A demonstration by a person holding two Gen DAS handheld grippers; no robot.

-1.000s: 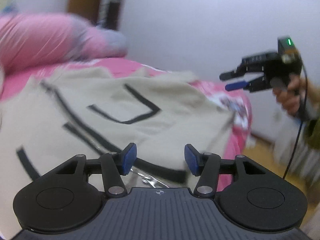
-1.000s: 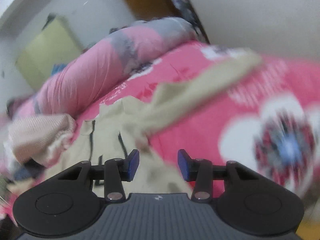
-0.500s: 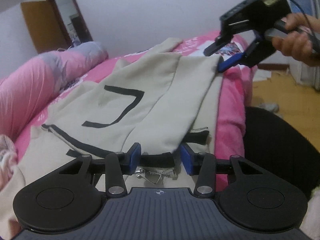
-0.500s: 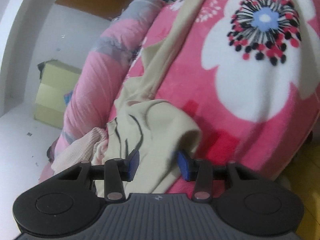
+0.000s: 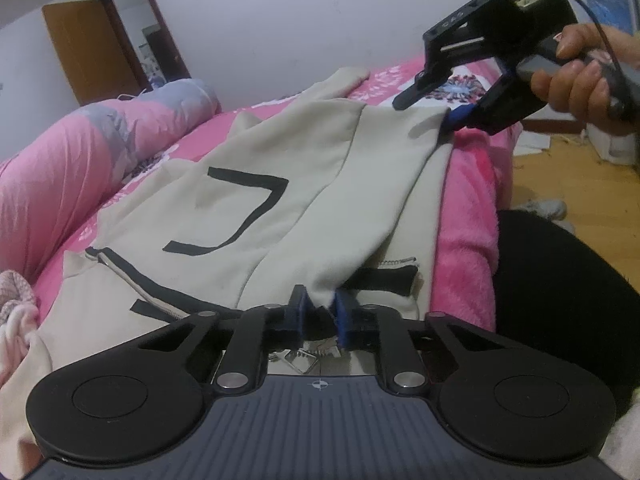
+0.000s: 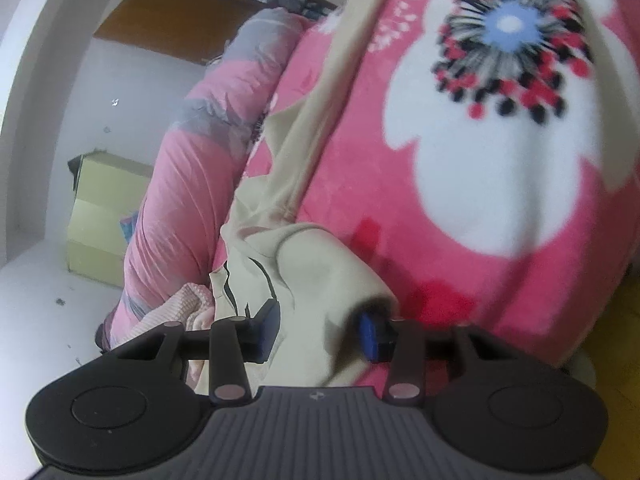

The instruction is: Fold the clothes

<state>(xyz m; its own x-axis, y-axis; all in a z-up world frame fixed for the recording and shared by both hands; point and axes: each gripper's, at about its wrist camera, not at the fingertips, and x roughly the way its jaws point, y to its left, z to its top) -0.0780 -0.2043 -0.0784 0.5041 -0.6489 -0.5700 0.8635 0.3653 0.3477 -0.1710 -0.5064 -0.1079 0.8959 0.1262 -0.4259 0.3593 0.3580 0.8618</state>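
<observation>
Flanking beige jacket [image 5: 304,184]: rolled pink quilt [image 5: 60,160], floral blanket [image 6: 500,184].

Soft, even indoor light fills both views, fairly dim, with no glare. In the left wrist view the picture is mostly sharp: the cream jacket [image 5: 280,184] shows crisp black stripes, and a faint shadow falls on its cloth just below the right claw [image 5: 424,110]. A green lamp glows on top of that claw. The white wall [image 5: 300,20] above the jacket looks bluish and flat. The fisheye bends the room's lines near the edges and darkens the corners. The right wrist view is softer: the flower print [image 6: 508,40] on the pink blanket [image 6: 360,128] is smeared by motion blur.
</observation>
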